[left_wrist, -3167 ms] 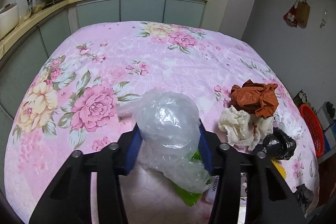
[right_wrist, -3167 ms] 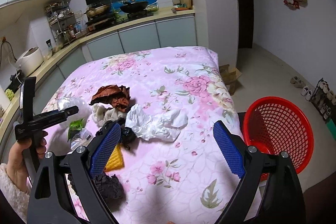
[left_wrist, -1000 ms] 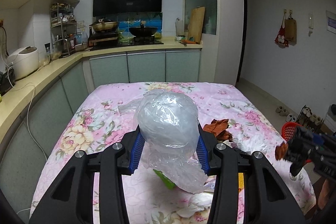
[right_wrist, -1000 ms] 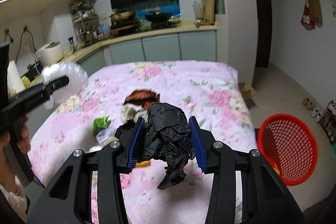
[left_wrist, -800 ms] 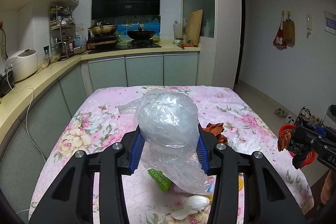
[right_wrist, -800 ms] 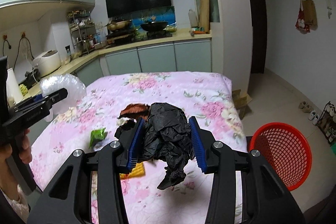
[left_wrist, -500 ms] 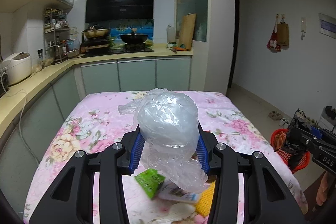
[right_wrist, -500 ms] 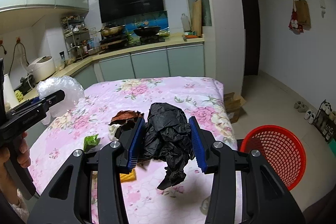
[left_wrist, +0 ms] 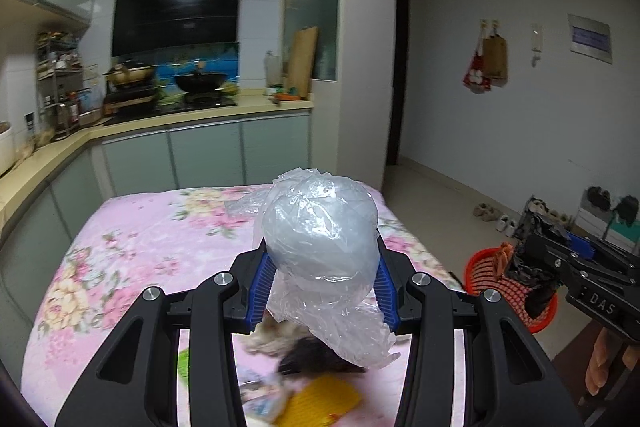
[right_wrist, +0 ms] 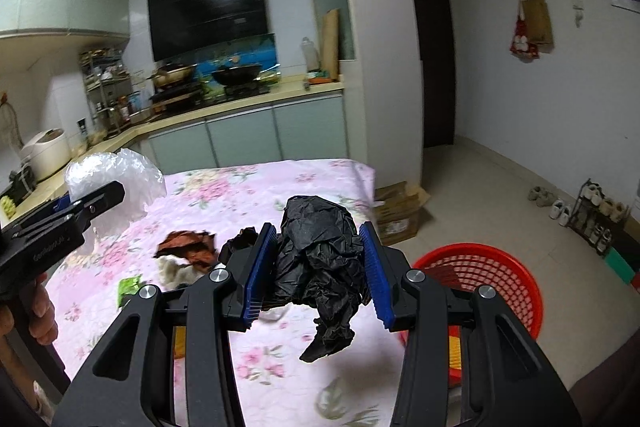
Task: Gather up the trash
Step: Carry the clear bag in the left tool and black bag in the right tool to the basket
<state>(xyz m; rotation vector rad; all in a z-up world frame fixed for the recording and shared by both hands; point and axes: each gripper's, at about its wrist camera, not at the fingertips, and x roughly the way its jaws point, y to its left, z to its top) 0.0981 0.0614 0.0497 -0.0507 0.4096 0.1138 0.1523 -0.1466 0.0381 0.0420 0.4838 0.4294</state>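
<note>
Pinching a clear plastic bag (left_wrist: pixel 320 239), the left gripper (left_wrist: pixel 320 287) has its jaws pressed on both sides of the bundle, held up over the near end of the desk (left_wrist: pixel 160 239). Right gripper (right_wrist: pixel 318 269) jaws pinch crumpled black paper (right_wrist: pixel 320 247), a tail hanging below. Under them on the pink flowered cloth: yellow piece (left_wrist: pixel 320 401), green wrapper (right_wrist: pixel 128 287), dark wad, blurred. Farther along, brown paper (right_wrist: pixel 186 245) on a whitish wad (right_wrist: pixel 172 271). Red basket (right_wrist: pixel 480 279) sits on the floor right of the desk, near the right gripper. Cardboard box (right_wrist: pixel 402 213) beyond it. Kitchen counter (right_wrist: pixel 240 107) and shoes (right_wrist: pixel 540 193) far back.
</note>
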